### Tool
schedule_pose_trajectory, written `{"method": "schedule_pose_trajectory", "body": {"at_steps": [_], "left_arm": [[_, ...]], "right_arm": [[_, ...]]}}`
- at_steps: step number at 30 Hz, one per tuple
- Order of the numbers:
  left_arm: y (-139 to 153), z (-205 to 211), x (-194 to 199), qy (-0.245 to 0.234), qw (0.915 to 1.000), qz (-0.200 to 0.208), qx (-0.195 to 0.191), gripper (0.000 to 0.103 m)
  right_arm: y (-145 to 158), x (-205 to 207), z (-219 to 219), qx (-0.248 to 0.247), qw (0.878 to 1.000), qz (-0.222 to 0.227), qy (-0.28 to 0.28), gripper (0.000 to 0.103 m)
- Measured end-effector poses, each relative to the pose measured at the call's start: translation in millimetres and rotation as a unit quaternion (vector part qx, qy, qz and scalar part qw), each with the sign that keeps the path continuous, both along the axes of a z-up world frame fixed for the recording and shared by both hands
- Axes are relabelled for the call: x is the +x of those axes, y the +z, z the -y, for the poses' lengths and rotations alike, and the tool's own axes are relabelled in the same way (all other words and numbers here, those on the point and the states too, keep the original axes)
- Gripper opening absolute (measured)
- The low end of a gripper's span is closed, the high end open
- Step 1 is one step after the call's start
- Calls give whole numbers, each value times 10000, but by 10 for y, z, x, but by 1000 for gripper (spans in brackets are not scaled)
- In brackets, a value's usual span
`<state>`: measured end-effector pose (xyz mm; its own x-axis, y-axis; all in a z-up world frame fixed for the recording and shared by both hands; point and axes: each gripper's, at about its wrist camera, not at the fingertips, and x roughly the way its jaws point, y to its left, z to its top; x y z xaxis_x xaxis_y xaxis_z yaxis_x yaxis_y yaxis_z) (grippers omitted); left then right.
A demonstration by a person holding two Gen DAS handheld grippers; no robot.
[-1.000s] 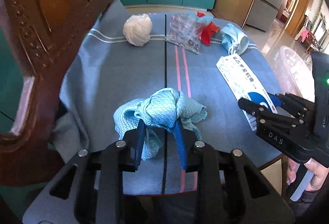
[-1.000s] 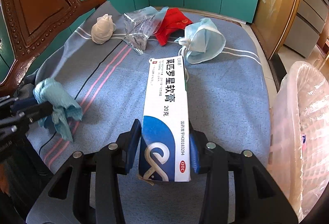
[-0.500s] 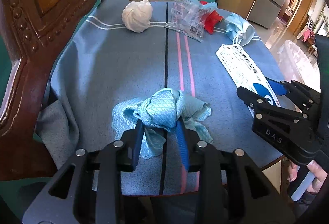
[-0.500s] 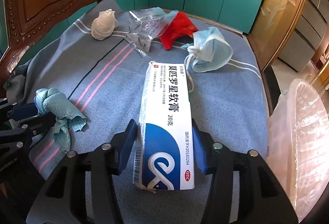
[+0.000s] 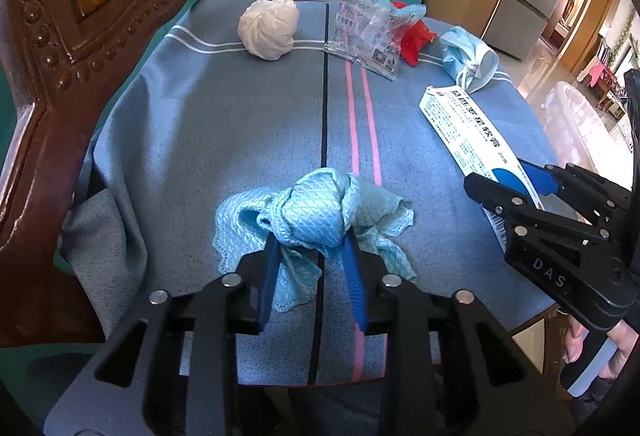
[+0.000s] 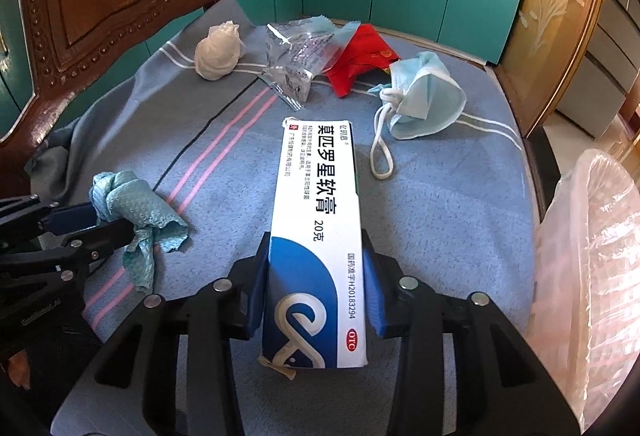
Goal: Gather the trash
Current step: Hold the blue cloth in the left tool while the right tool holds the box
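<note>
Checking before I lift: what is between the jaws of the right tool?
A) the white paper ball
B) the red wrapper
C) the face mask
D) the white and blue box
D: in the right wrist view the right tool has its blue pads against both sides of the white and blue box.

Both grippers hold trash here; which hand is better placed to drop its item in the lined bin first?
Right. The right gripper clamps the medicine box, and the plastic-lined bin stands just off its side of the table. The left gripper, holding the teal cloth, would have to cross over.
</note>
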<state>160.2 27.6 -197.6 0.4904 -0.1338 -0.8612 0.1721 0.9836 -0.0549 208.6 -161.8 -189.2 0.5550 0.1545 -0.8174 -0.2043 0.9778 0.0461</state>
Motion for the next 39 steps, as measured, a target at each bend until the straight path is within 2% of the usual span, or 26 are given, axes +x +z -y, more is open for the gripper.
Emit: {"method": "schedule_pose_trajectory", "body": {"at_steps": [12,22,33,39], "left_arm": [[417,-61,-89,205,9973,696,-135,26],[527,-86,-128,293,9960,822,-211,26],[663,-141,-151,335,9944,873,-491,26],[767,-30,-210,388,9929,1101,-210,26]], "right_arm": [[194,-100,198,129,9995,228,-165,41],[193,-163,247,242,9993,221,-194,41],[372,-257,444,492,9974,405,-339,41],[444,-309,530,526,9967,493,-368,41]]}}
